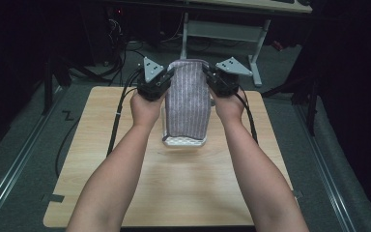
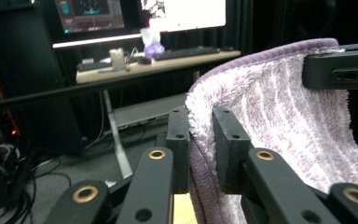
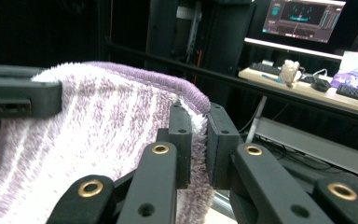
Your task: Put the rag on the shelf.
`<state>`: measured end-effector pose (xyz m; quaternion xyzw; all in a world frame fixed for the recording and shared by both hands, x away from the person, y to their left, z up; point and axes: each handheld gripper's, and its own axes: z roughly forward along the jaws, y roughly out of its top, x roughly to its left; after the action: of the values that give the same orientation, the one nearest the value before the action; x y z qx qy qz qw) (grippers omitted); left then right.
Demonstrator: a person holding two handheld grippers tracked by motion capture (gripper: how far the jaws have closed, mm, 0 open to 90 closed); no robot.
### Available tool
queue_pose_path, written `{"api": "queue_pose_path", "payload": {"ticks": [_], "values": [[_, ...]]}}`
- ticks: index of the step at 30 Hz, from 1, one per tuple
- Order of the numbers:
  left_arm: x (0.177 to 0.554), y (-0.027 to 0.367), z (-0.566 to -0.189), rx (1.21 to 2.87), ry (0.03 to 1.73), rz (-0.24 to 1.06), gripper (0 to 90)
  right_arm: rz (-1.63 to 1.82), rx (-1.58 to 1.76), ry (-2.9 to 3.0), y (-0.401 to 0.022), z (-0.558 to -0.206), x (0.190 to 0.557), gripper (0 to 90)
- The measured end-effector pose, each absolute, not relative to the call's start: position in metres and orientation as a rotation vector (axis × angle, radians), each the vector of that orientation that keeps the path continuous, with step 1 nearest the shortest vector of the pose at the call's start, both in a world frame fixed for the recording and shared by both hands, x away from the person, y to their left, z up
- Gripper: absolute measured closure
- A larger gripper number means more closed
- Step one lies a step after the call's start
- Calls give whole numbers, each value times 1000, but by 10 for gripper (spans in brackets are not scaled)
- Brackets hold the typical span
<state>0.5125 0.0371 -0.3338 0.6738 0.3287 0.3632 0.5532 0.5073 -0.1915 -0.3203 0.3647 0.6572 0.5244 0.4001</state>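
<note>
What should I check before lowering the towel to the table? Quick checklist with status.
1. Left gripper pinching the towel edge: ok.
2. Right gripper pinching the opposite edge: ok.
3. Top edge level between the grippers: ok, roughly even in the high view.
4. Towel hanging free, not twisted: ok.
5. Bottom hem off the table: cannot tell, it hangs close to the wood.
6. Landing area bare: ok.

No text legible — monitors blurred, unreadable
</note>
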Motion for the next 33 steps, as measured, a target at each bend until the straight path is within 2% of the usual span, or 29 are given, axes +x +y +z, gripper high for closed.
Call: {"api": "queue_pose_path", "payload": {"ticks": [10,13,14,16,17,18,20,33], "values": [[535,32,-358,1732,855,838,766,1263,1000,1760,-189,-349,522,824],[541,36,-363,1767,891,795,755,1237,1000,1784,-187,-353,525,818],[543,37,-365,1776,905,768,745,1240,1012,1792,-186,-355,527,795],[543,38,-368,1768,914,743,705,1249,1047,1794,-185,-357,530,693],[543,39,-368,1752,916,734,664,1247,1069,1792,-185,-358,531,678],[544,39,-368,1742,931,718,626,1247,1070,1797,-186,-359,532,675],[545,43,-368,1734,985,651,634,1254,1057,1802,-186,-361,531,674],[534,50,-370,1697,996,637,631,1266,1029,1827,-186,-361,523,686]]}}
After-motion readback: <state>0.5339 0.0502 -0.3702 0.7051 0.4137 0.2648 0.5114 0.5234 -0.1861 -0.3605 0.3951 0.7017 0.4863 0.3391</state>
